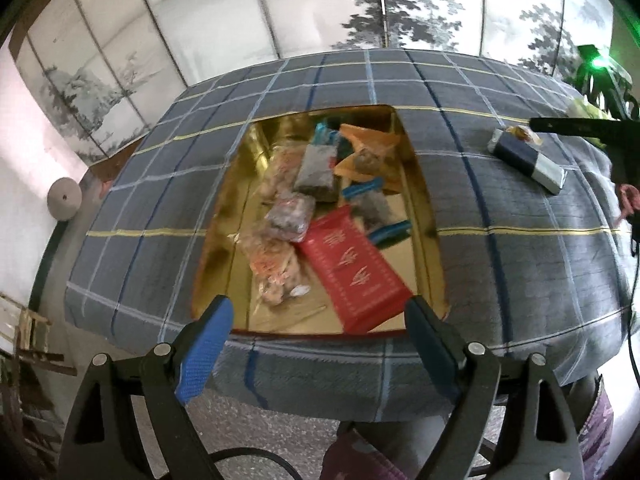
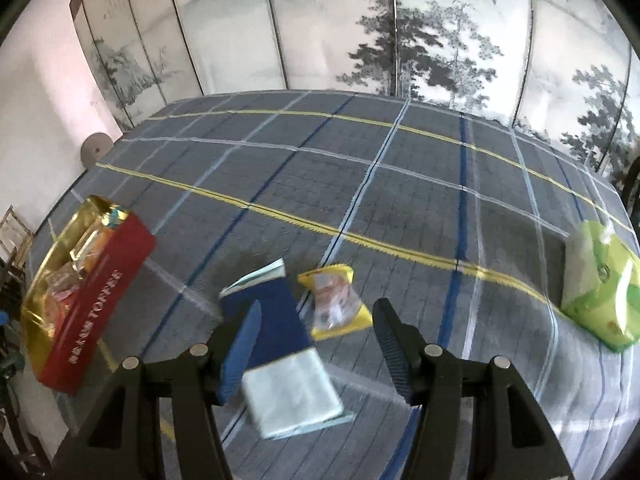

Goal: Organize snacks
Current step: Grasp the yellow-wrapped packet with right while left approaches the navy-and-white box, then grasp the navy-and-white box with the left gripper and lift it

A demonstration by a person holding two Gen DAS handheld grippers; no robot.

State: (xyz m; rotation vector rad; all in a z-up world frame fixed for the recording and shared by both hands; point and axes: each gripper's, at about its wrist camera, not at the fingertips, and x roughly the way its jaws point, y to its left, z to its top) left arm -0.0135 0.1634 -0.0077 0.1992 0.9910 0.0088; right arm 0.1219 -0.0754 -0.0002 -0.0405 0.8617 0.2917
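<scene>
counted one gold-lined red box (image 1: 428,240) on the plaid cloth (image 1: 520,264). inside it sat one flat red packet (image 1: 352,272), roughly four clear bags of snacks (image 1: 286,218), one orange wrapper (image 1: 368,140) and about three small blue-ended packets (image 1: 390,233), though the pile overlapped. outside lay one navy-and-white packet (image 2: 280,344), one small yellow packet (image 2: 336,300) and one green pack (image 2: 600,292).

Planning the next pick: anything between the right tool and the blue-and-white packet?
Nothing visible. The right tool hangs open above the blue-and-white packet, with only bare cloth around it. The small yellow snack bag lies close beside it on the right, possibly touching.
</scene>
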